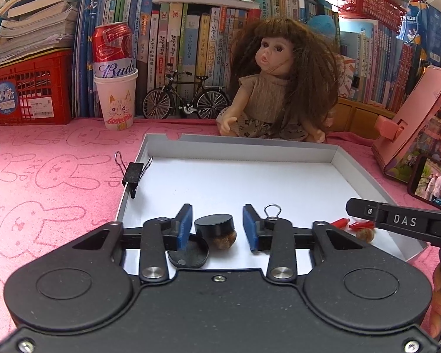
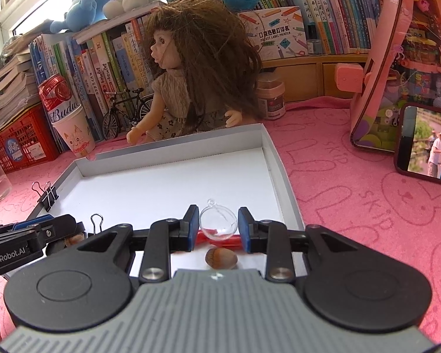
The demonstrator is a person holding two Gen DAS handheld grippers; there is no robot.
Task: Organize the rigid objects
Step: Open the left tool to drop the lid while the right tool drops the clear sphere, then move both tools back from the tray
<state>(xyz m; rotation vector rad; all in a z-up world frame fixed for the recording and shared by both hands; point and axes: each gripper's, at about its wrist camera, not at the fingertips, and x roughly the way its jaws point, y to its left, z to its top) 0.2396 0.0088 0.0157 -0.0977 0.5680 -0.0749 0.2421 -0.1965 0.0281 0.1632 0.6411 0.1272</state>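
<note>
A shallow white tray (image 1: 335,153) lies on the pink cloth and shows in the right wrist view (image 2: 267,147) too. My left gripper (image 1: 217,228) is open over its near edge, with a small black-capped jar (image 1: 216,231) between the fingers, untouched, and a black round lid (image 1: 188,254) below the left finger. My right gripper (image 2: 217,225) is shut on a clear plastic ball (image 2: 218,220). Under it lie a hazelnut (image 2: 221,259) and a red piece (image 2: 235,239). The right gripper's finger shows in the left wrist view (image 1: 367,211).
A black binder clip (image 1: 132,173) sits on the tray's left rim; a smaller clip (image 1: 272,210) lies in the tray. A doll (image 1: 279,88), toy bicycle (image 1: 185,97), cup with can (image 1: 117,100), red crate (image 1: 29,88), phone (image 2: 426,144) and pink box (image 1: 420,123) surround it.
</note>
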